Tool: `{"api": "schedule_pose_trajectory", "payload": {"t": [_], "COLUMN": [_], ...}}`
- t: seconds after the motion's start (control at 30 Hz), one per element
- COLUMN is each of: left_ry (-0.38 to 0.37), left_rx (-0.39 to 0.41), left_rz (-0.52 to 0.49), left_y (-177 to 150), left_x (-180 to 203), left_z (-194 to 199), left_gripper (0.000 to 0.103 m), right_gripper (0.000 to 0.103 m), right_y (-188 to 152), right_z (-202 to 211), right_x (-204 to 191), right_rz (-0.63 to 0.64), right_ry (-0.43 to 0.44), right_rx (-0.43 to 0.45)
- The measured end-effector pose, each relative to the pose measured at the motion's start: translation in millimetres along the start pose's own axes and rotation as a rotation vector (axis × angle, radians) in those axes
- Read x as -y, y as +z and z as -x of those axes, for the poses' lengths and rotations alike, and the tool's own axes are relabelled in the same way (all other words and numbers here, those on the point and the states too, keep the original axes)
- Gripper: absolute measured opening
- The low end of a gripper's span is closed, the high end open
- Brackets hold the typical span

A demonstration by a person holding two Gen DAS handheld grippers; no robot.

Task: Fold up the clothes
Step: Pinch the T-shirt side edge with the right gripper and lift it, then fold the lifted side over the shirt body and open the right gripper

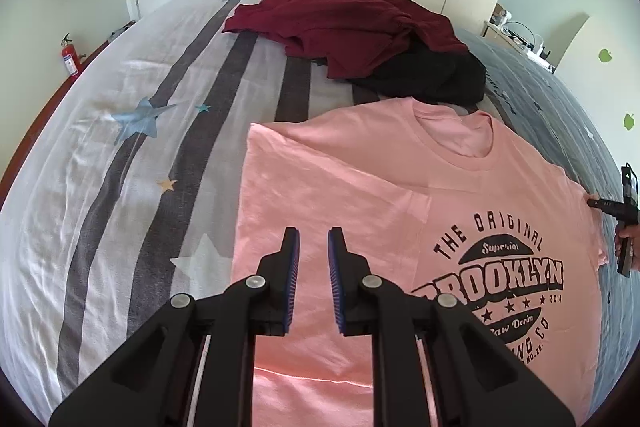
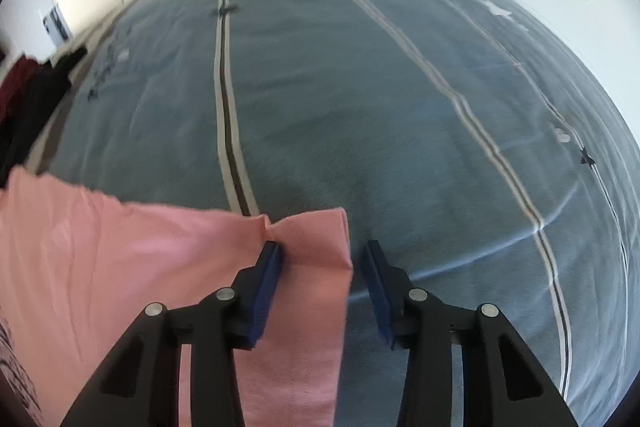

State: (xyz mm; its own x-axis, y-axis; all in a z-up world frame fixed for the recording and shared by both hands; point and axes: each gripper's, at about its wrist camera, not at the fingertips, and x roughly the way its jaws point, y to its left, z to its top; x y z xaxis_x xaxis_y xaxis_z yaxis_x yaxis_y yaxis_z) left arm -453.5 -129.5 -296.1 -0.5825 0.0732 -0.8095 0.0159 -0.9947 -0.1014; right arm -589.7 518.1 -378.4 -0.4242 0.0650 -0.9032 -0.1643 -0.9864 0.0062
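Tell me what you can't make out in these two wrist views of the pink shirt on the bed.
- Left wrist view: the pink T-shirt's hem and lower print are cut off by the frame edge and hidden behind the left gripper.
- Left wrist view: the right gripper sits at the rim, too small to read its jaws.
- Right wrist view: motion blur softens the sleeve; whether both pads touch it is unclear.
- Black garment: mostly under the maroon one.

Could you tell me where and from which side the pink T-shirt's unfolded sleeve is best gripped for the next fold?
Grip the sleeve at its hem edge, coming from the outer side, over the blue bedspread. The T-shirt lies flat, so only that free edge offers a lip. The right gripper already straddles it, one pad on the cloth, jaws not closed on it.
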Motion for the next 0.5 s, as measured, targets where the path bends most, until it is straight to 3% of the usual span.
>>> {"api": "schedule_pose_trajectory", "payload": {"t": [0.07,0.13,0.2,0.37,0.5], "left_ry": [0.005,0.005,0.003,-0.009,-0.017], "left_rx": [0.004,0.007,0.009,0.013,0.022], "left_rz": [0.014,0.024,0.031,0.045,0.060], "left_y": [1,1,1,-1,-1], "left_x": [-6,-10,-15,-26,-34], "left_z": [2,5,7,14,22], "left_gripper": [0.013,0.013,0.013,0.013,0.013], "right_gripper": [0.026,0.011,0.008,0.008,0.008], "right_y": [3,5,6,6,4], "right_z": [0,4,20,88,132], "right_x": [2,1,-9,-54,-121], "right_rz": [-0.018,-0.021,0.003,0.076,0.164], "right_ry": [0.018,0.041,0.045,0.094,0.190], "right_rx": [-0.010,-0.015,0.012,0.117,0.124]}}
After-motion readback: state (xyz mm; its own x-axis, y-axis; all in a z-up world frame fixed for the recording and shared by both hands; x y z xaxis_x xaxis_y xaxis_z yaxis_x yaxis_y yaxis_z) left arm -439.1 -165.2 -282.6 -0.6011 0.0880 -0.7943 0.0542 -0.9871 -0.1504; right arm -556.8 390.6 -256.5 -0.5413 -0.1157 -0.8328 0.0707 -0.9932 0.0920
